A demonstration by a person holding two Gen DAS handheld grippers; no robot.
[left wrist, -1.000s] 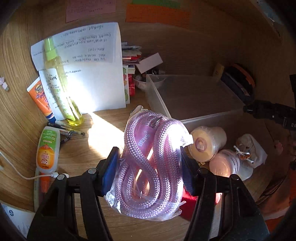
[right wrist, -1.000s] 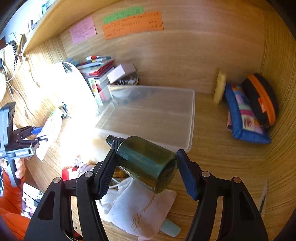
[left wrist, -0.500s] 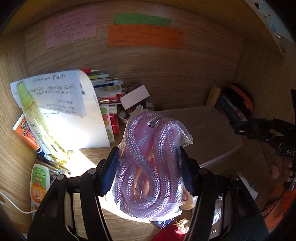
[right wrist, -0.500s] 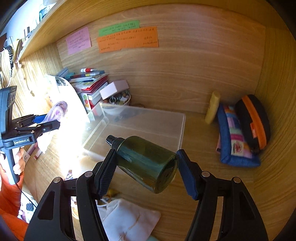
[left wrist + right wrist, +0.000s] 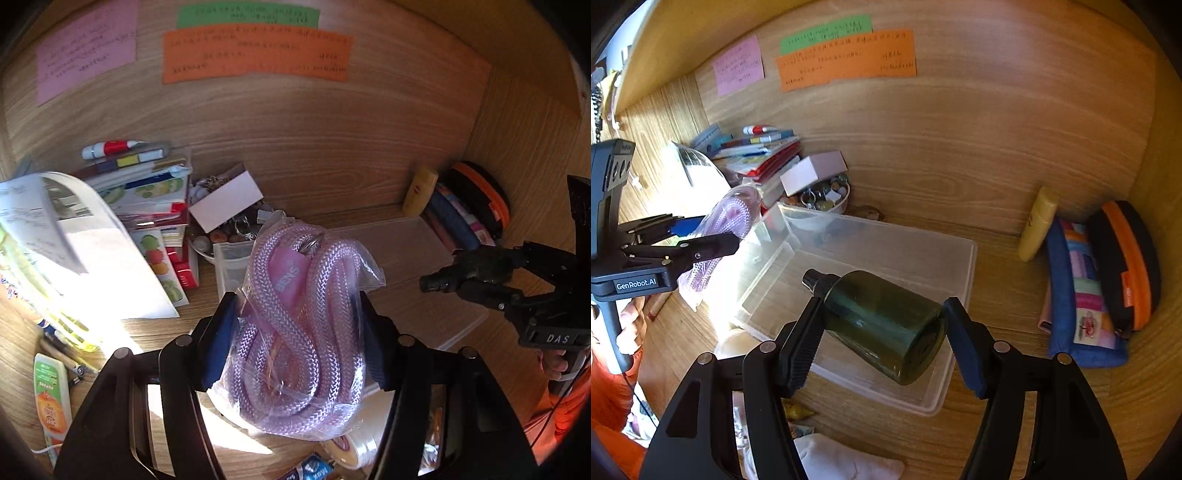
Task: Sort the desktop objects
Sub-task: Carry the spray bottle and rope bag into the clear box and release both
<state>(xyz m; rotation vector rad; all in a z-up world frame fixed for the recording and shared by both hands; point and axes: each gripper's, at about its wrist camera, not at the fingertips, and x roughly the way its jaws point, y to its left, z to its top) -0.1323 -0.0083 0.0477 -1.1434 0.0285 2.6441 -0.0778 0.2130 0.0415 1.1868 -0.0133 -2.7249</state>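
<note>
A bagged coil of pink rope (image 5: 295, 332) is clamped between the pads of the left tongs (image 5: 295, 325) and held clear of the tabletop (image 5: 1015, 280), just left of the clear plastic bin (image 5: 964, 266). A dark green bottle (image 5: 882, 321) is pinched on its side in the right tongs (image 5: 882, 343) — its black cap pointing up and to the left — and is held above the bin's near edge. Behind the bin, a stack of books (image 5: 757, 155) and a small white box (image 5: 812, 171) are seen against the wooden back wall; two pouches (image 5: 1100, 280) are propped in the right corner.
</note>
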